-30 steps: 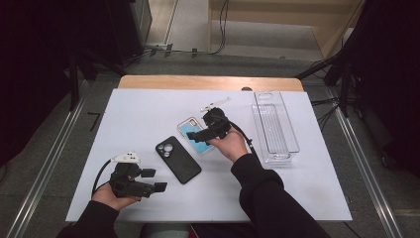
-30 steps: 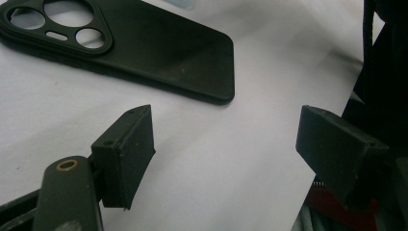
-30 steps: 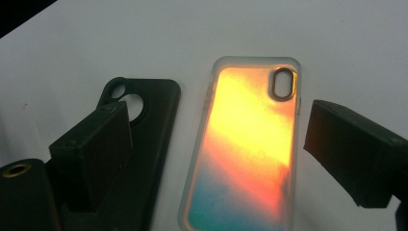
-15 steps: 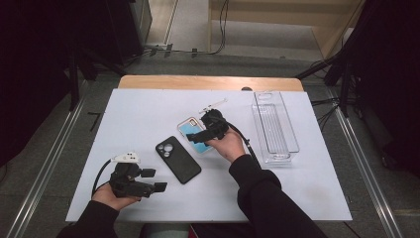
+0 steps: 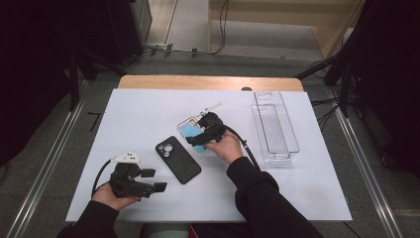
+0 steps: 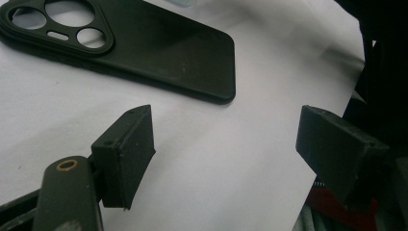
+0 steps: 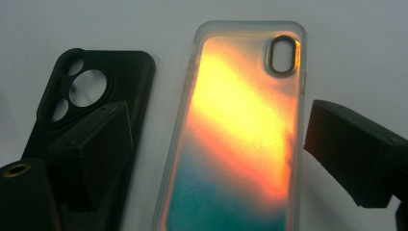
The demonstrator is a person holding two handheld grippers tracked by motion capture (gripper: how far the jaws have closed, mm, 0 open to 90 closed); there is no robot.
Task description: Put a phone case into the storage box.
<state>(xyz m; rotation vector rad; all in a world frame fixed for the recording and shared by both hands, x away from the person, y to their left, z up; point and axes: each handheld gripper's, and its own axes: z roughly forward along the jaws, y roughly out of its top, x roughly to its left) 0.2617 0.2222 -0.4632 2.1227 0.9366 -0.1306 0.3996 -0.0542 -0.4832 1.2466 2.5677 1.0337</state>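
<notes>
Nothing's actually lifted yet: my right fingers are spread around the iridescent phone case, not pinching it, flat on the table at 1 o'clock of the black case, while my left fingers idle spread and empty.

I see a matte black phone case at left, and a clear-rimmed phone case fading orange to teal at centre, on the white tabletop; my fingers are black.
</notes>
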